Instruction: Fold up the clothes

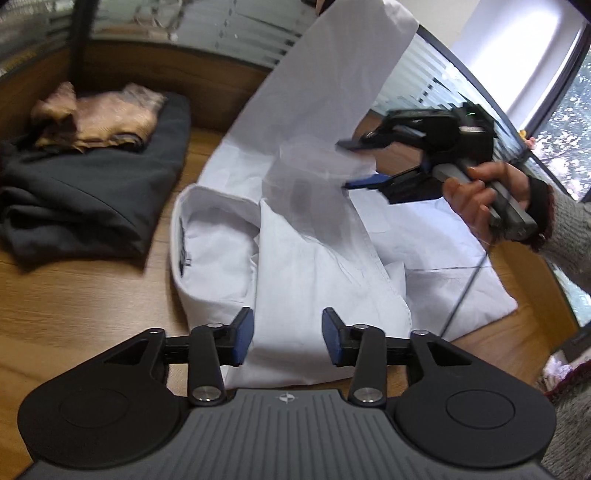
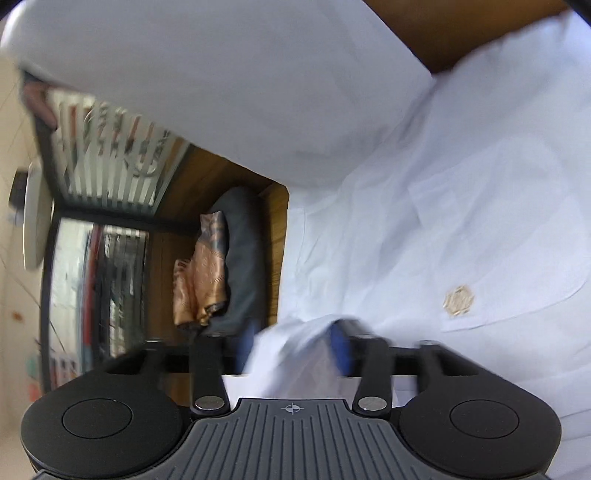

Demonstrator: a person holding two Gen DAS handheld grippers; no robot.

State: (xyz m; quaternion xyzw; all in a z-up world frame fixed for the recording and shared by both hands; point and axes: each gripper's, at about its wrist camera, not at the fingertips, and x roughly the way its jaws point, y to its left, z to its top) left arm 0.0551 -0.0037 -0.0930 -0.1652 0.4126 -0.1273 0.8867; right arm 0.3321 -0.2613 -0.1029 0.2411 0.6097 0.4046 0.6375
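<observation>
A white shirt (image 1: 314, 266) lies partly folded on the wooden table (image 1: 74, 302), its collar (image 1: 195, 236) to the left. One sleeve (image 1: 332, 74) rises high into the air. My right gripper (image 1: 345, 164), held by a hand (image 1: 476, 199), is at the sleeve's lower part; its jaws stand apart with loose white cloth between them, unpinched. In the right wrist view that gripper (image 2: 293, 347) is blurred, with crumpled fabric between its fingers above the shirt (image 2: 443, 221) and its gold pocket emblem (image 2: 458, 301). My left gripper (image 1: 288, 338) is open over the shirt's near edge, holding nothing.
A dark folded garment (image 1: 92, 177) with a brown-gold cloth (image 1: 99, 118) on top lies at the table's back left. A glass partition with blinds (image 1: 240, 33) runs behind the table, and a bright window is at the right. Bare wood shows at the front left.
</observation>
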